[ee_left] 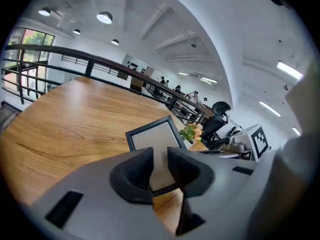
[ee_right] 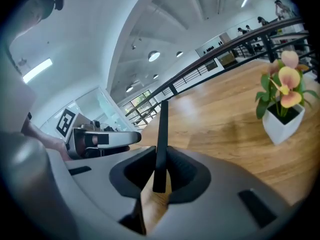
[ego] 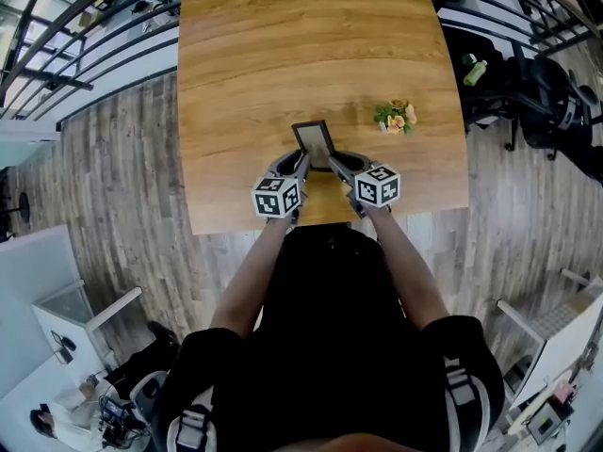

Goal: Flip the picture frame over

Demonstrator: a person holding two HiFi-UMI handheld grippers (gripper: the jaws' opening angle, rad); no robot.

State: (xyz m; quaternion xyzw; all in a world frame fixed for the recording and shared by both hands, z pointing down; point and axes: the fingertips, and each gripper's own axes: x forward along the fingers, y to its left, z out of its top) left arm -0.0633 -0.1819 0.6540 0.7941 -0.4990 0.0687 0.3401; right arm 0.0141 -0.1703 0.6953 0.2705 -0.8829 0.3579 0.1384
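The picture frame (ego: 314,143) has a black border and a pale panel. It stands tilted up off the wooden table (ego: 283,45), near the front edge. My right gripper (ego: 336,165) is shut on the frame's right side. In the right gripper view the frame (ee_right: 161,134) runs edge-on between the pads of that gripper (ee_right: 159,173). My left gripper (ego: 301,166) is at the frame's left side. In the left gripper view its jaws (ee_left: 159,171) stand a narrow gap apart. The frame's flat face (ee_left: 155,136) shows beyond them, and I see nothing pinched.
A small white pot of flowers (ego: 396,117) stands on the table to the right of the frame. The table's front edge (ego: 320,222) lies just behind the grippers. A black railing (ego: 85,26) and black office chairs (ego: 556,102) stand around the table.
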